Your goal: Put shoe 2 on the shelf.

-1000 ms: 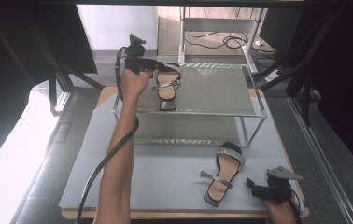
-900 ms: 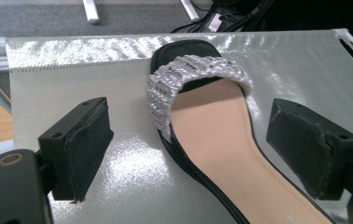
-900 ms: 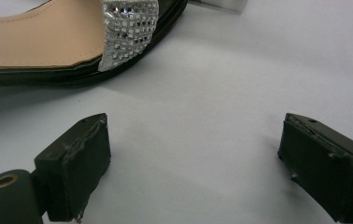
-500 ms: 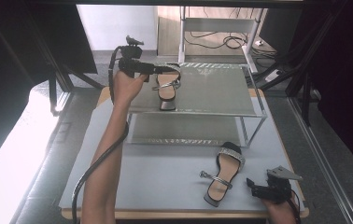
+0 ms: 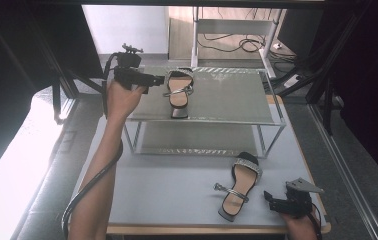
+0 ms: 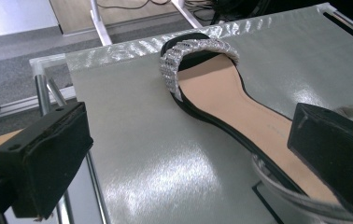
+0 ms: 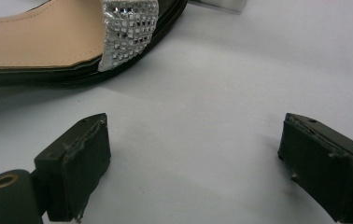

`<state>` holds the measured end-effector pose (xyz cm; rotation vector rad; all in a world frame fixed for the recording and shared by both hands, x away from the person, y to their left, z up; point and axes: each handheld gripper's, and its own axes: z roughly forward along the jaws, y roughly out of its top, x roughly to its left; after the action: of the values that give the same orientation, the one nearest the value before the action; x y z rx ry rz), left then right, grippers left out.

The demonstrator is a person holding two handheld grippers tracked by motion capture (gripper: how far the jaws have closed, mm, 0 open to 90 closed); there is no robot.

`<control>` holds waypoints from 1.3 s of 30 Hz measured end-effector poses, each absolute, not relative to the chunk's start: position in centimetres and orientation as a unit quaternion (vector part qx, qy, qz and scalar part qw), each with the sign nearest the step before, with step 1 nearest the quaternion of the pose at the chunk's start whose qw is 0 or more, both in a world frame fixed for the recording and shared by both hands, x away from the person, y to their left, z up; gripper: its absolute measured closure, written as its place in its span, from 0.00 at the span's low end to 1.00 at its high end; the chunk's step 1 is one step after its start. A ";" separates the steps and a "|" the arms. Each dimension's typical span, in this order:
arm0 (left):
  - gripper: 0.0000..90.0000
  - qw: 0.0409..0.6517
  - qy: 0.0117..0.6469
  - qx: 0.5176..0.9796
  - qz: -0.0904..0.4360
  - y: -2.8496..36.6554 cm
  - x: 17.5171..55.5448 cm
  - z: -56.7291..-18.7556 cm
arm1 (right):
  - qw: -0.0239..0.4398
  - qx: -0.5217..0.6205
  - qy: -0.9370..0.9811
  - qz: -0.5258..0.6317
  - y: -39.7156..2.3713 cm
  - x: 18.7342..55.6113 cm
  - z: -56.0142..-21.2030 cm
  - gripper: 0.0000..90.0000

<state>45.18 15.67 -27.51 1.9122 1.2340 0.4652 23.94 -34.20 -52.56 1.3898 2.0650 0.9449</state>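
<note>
since it let go of the sandal [image 5: 178, 90], the left claw [image 5: 149, 80] has drawn back, wide open.

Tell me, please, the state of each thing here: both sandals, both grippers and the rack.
Sandal on the rack: flat on the top shelf, released, strap loose.
Sandal on the table: lying flat, untouched, strap open.
Left gripper: jaws just opened wide, holding nothing, beside the shelf sandal.
Right gripper: open, empty, low over the table near the second sandal.
Rack: upright, lower shelf bare.
</note>
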 end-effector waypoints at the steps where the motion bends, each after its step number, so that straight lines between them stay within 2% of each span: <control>1: 0.00 0.398 0.487 0.755 0.184 15.7 45.2 -27.5 | 0.237 0.507 0.753 0.345 -34.2 23.9 -52.6 0.10; 13: 0.00 0.406 0.482 0.755 0.183 17.6 42.3 -28.7 | 0.237 0.506 0.755 0.343 -34.2 23.9 -52.5 0.10; 25: 0.00 0.420 0.453 0.766 0.177 17.3 39.0 -30.6 | 0.237 0.508 0.753 0.344 -34.2 23.9 -52.6 0.10; 32: 0.00 0.475 0.435 0.756 0.114 17.1 37.4 -32.0 | 0.237 0.508 0.754 0.343 -34.2 23.9 -52.5 0.10; 39: 0.01 0.491 0.427 0.753 0.097 16.9 36.0 -33.2 | 0.238 0.507 0.754 0.343 -34.2 23.9 -52.5 0.10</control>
<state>36.00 16.93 -33.21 1.8292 1.0366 0.2361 23.93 -34.20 -52.54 1.3889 2.0665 0.9402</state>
